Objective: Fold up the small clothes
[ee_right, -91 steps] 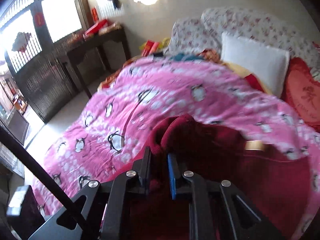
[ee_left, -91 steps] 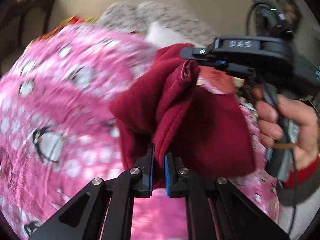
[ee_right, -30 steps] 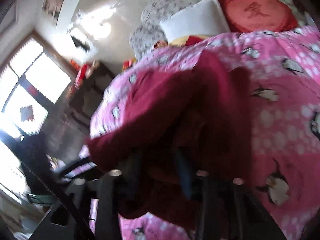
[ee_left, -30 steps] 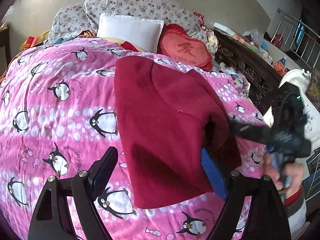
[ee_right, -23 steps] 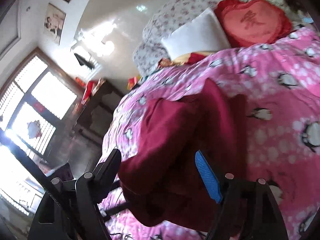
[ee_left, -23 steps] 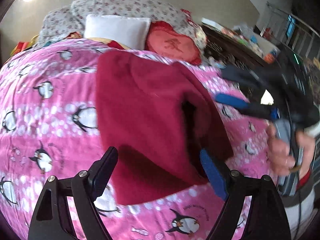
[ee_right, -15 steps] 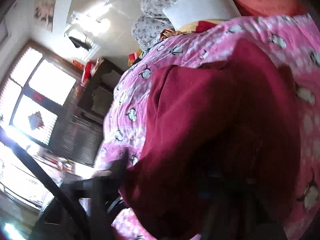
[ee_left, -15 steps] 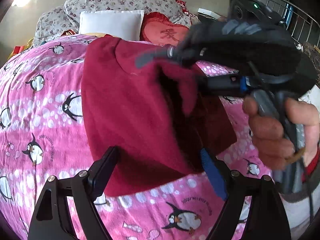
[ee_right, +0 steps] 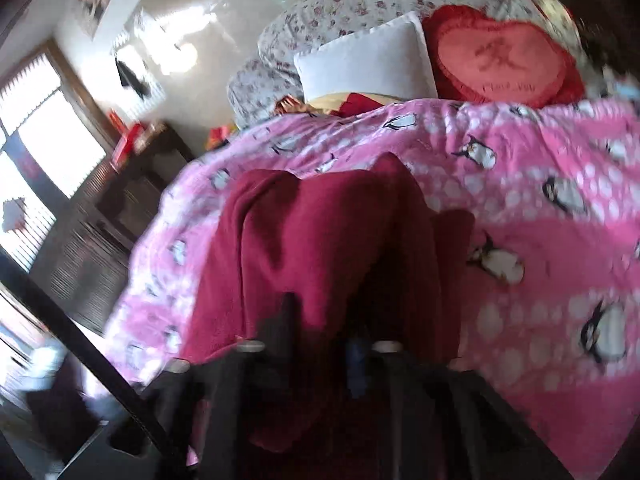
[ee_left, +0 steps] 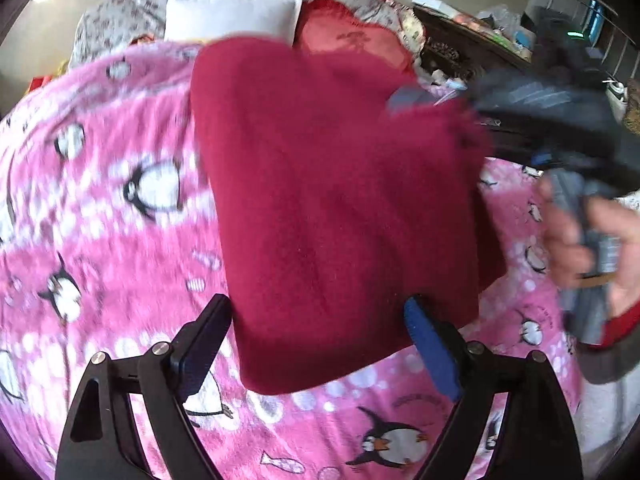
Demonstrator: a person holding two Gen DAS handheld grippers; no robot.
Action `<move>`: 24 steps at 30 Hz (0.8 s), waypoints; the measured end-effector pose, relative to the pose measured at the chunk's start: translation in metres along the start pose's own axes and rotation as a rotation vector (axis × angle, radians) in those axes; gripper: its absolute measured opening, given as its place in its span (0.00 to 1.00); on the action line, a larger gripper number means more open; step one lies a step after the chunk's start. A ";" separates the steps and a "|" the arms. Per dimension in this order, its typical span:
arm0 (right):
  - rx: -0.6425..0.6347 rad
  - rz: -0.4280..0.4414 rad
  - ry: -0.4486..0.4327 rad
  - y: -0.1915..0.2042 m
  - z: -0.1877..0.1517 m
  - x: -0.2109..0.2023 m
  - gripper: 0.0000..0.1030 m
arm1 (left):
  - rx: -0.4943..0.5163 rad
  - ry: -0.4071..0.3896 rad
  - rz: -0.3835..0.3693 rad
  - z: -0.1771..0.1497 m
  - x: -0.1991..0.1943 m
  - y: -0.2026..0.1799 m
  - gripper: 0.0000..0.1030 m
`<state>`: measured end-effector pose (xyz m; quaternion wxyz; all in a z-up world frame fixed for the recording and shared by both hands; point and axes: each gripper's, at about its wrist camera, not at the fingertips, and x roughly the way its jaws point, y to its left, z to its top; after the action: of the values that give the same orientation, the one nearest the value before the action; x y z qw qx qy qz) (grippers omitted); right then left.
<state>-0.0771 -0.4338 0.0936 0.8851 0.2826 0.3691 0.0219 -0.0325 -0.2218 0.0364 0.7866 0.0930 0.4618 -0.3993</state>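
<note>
A dark red fleece garment (ee_left: 332, 200) lies on the pink penguin blanket (ee_left: 112, 240), its near hem between my left fingers. My left gripper (ee_left: 316, 344) is open and empty just above that hem. My right gripper (ee_left: 432, 100) enters from the right in the left wrist view and is blurred at the garment's right edge. In the right wrist view the garment (ee_right: 312, 248) bunches over my right gripper (ee_right: 320, 340), whose fingers stand close together with red cloth between them.
A white pillow (ee_right: 368, 64) and a red heart cushion (ee_right: 504, 60) lie at the head of the bed, with floral pillows behind. A dark cabinet (ee_right: 132, 196) stands left of the bed. A cluttered dark side table (ee_left: 480, 44) stands right of it.
Both grippers let go of the garment and opened. The right gripper then swung back in over the garment's right side and closed on it. The left gripper stayed open.
</note>
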 end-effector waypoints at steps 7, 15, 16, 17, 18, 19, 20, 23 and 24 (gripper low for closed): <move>0.130 0.123 -0.023 -0.012 -0.014 -0.032 0.89 | -0.016 0.001 -0.012 -0.004 0.000 0.006 0.85; 0.108 0.186 0.049 0.016 -0.015 0.017 0.93 | -0.002 0.002 -0.005 -0.011 -0.007 0.004 0.85; 0.106 0.190 0.049 0.017 -0.014 0.023 0.93 | -0.007 0.000 -0.006 -0.012 -0.008 0.005 0.85; 0.109 0.195 0.041 0.018 -0.014 0.027 0.90 | -0.011 -0.001 -0.006 -0.013 -0.011 0.005 0.85; 0.119 0.195 0.031 0.018 -0.014 0.031 0.73 | -0.015 -0.001 -0.001 -0.014 -0.013 0.006 0.85; 0.118 0.179 0.030 0.019 -0.015 0.033 0.55 | -0.017 -0.004 0.007 -0.014 -0.016 0.007 0.85; 0.099 0.138 0.033 0.021 -0.015 0.033 0.25 | -0.017 -0.011 0.012 -0.014 -0.021 0.008 0.85; 0.017 0.102 -0.053 0.029 -0.012 0.001 0.18 | -0.011 -0.067 0.035 -0.014 -0.046 0.011 0.85; -0.020 0.083 -0.102 0.034 -0.009 -0.019 0.18 | -0.013 -0.091 0.041 -0.012 -0.054 0.012 0.85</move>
<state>-0.0912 -0.4059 0.1184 0.9040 0.2893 0.3112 0.0476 -0.0455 -0.1785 0.0708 0.8152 0.0792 0.4262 -0.3840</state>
